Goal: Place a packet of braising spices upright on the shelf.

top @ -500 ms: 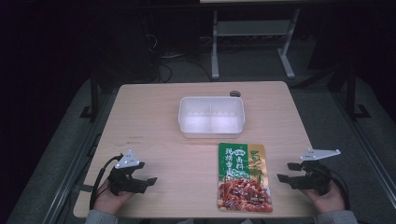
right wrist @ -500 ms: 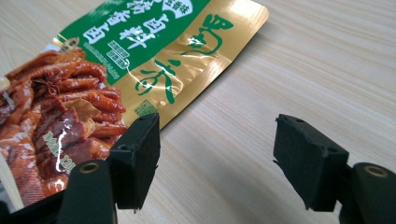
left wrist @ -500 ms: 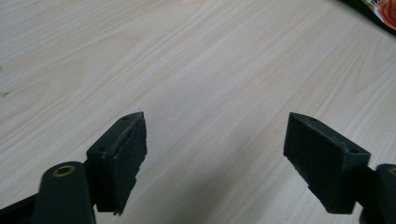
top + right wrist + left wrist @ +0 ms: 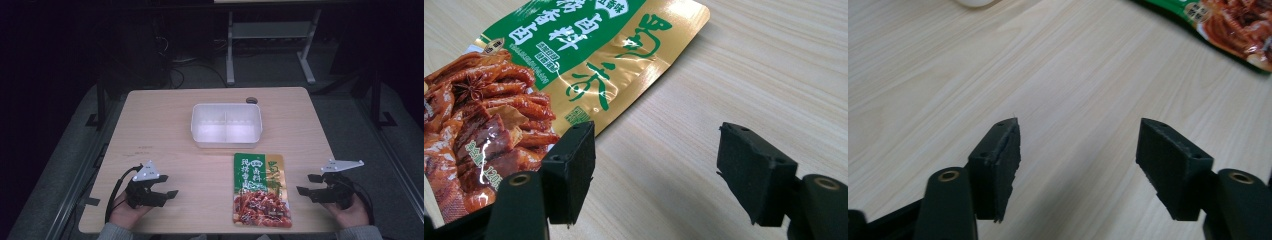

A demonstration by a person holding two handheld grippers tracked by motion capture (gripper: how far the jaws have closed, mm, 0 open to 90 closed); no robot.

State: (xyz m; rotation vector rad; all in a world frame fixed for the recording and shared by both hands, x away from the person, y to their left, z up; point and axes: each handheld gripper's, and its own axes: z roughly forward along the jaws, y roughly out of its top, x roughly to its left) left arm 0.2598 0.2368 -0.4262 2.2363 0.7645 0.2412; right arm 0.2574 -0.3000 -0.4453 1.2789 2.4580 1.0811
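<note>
Green-and-gold seasoning packet (image 4: 261,190) lying flat on the wooden table (image 4: 160,125), near the front edge and right of centre, its printed picture of red braised food toward the person. White plastic container (image 4: 226,124), two compartments, both bare, standing just behind the packet's far end at mid-table; the two are close but apart. Small dark round object (image 4: 251,100) at the table's far edge, behind the container.

Right gripper (image 4: 311,184) held low over the table to the right of the packet, pointing toward it, jaws wide apart with nothing between them; in the right gripper view one jaw tip sits just beside the packet's gold edge (image 4: 624,75), and whether it touches cannot be told.

Left gripper (image 4: 166,185) held over bare wood near the front left, well apart from the packet, jaws likewise spread wide and holding nothing; the left gripper view shows the packet's corner (image 4: 1233,30) farther off.
</note>
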